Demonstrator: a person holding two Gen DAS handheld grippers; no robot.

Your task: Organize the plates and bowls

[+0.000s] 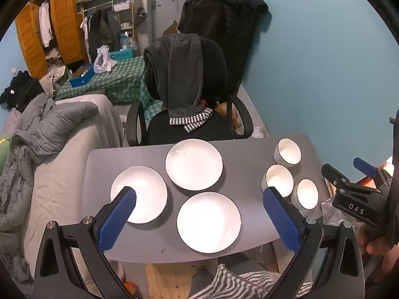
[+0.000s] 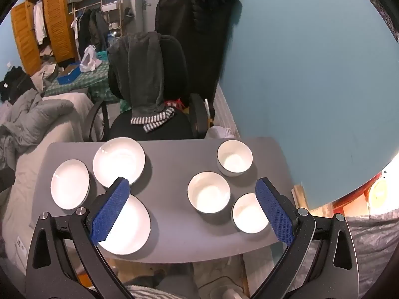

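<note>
- 3 white plates sit in a loose cluster on the left half of the grey table (image 1: 249, 182): the left plate (image 1: 143, 194), the far plate (image 1: 194, 164) and the near plate (image 1: 209, 221), each flat and single, none stacked.
- 3 white bowls sit upright on the right half: the far bowl (image 2: 234, 157), the middle bowl (image 2: 209, 192) and the near bowl (image 2: 249, 213), close together, the middle and near ones nearly touching.
- Like already lies with like, so the work left is probably stacking each group into 1 pile; nothing is nested yet.
- The left gripper (image 1: 202, 219) hangs above the near edge facing the plates, its blue pads spread wide with nothing between them, likely lined up for the near plate.
- The right gripper (image 2: 192, 209) hovers over the bowl side, jaws equally wide apart and empty, which suits a reach to the middle bowl.
- The tabletop is smooth and bare apart from the dishes, with a few crumbs near its front edge.
- Beyond the far edge stands an office chair (image 1: 212, 74) draped in dark clothing, before a teal wall (image 1: 324, 62); a rumpled bed (image 1: 57, 134) lies left, a wooden wardrobe (image 1: 49, 25) far left.
</note>
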